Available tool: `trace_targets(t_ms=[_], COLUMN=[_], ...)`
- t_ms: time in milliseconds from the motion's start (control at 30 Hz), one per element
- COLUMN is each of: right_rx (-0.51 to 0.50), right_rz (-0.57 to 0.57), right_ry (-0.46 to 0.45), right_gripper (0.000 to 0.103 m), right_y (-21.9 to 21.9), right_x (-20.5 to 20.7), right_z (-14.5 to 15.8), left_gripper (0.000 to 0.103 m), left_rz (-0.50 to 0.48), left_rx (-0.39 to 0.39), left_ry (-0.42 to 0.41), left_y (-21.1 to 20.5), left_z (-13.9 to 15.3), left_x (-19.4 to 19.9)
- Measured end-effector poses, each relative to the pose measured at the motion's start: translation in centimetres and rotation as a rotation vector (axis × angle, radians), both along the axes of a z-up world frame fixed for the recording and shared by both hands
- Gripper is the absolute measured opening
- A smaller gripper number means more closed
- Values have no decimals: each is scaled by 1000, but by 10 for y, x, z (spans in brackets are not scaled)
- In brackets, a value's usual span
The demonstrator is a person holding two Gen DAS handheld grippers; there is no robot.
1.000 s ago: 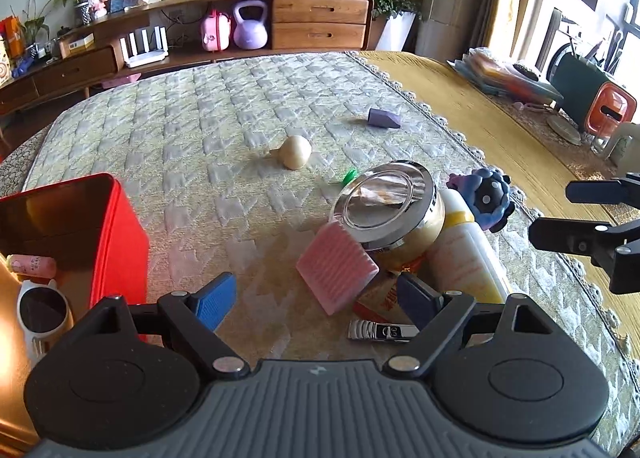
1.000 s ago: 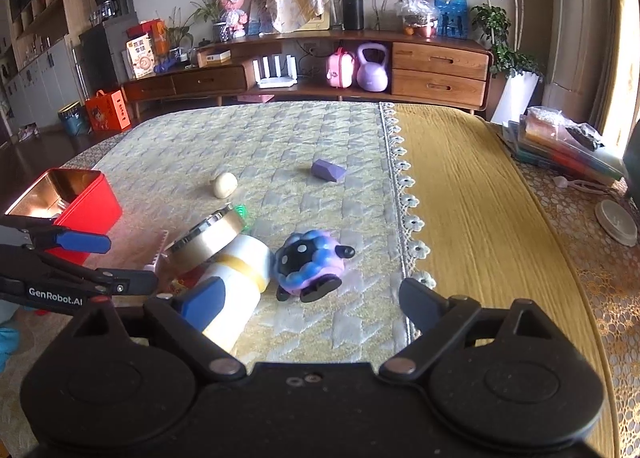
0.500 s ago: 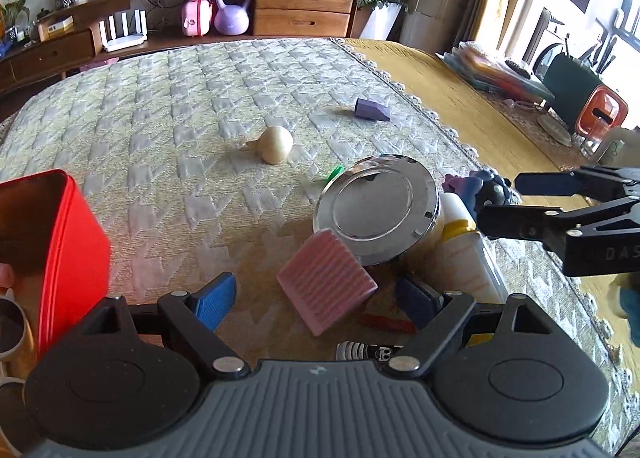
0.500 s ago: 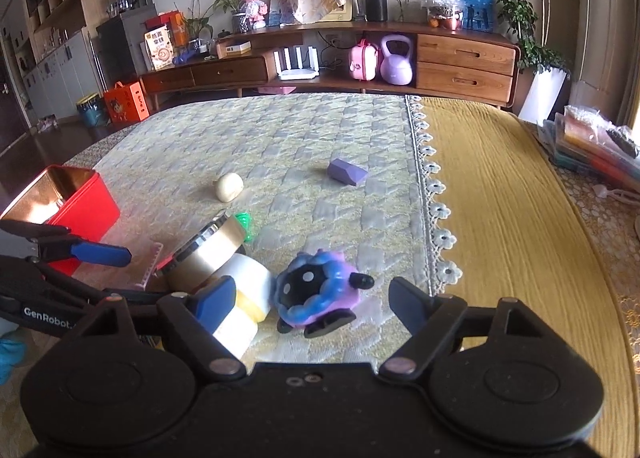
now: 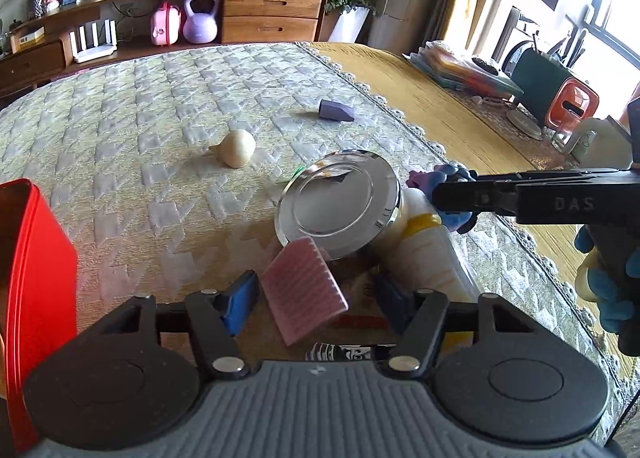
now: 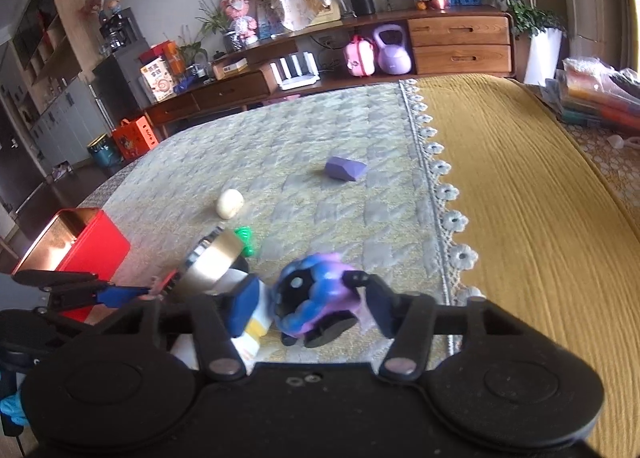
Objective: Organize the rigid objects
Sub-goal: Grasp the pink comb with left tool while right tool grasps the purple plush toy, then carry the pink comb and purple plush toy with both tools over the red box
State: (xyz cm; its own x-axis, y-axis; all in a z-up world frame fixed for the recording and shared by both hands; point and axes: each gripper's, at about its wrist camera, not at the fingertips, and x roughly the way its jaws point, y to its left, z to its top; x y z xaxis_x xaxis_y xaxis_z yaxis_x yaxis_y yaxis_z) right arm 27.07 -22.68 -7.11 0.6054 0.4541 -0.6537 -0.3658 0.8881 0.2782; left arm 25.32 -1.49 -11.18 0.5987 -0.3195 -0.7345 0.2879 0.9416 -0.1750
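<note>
Both grippers are closing in at once here; the left gripper (image 5: 316, 300) has just been narrowing its jaws around the pink ridged block (image 5: 303, 292), which sits tilted between the blue pads, long faces running roughly along the fingers; there looks to be a sliver of gap at each pad, though the lens makes that hard to call. Over on the other side, the right gripper (image 6: 310, 304) has been closing too, straddling the blue-and-purple toy (image 6: 316, 298); its right pad seems to touch the toy's side, the left less surely. The red tin (image 5: 34, 278) waits open, off to the left of the left gripper, so that hand is the nearer one for the drop; the silver-lidded jar (image 5: 338, 198) leans just behind the block.
</note>
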Motion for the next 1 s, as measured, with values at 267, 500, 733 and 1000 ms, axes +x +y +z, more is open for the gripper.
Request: trace_targets(t_ms=[267, 500, 733, 1000], right_rx=[-22, -60, -70, -89], right_rz=[-20, -38, -29, -31], right_ry=[-23, -45, -66, -125], right_gripper=[47, 47, 47, 46], right_y=[5, 12, 13, 19], right_x=[-7, -21, -51, -89], right_z=[-1, 2, 10, 33], left_gripper=[34, 13, 8, 8], left_rz=[-6, 19, 59, 78], left_rx=[-7, 40, 29, 39], left_ry=[-1, 8, -7, -24], left_y=[-2, -1, 10, 16], left_z=[3, 5, 15, 33], left_x=[-3, -9, -20, -40])
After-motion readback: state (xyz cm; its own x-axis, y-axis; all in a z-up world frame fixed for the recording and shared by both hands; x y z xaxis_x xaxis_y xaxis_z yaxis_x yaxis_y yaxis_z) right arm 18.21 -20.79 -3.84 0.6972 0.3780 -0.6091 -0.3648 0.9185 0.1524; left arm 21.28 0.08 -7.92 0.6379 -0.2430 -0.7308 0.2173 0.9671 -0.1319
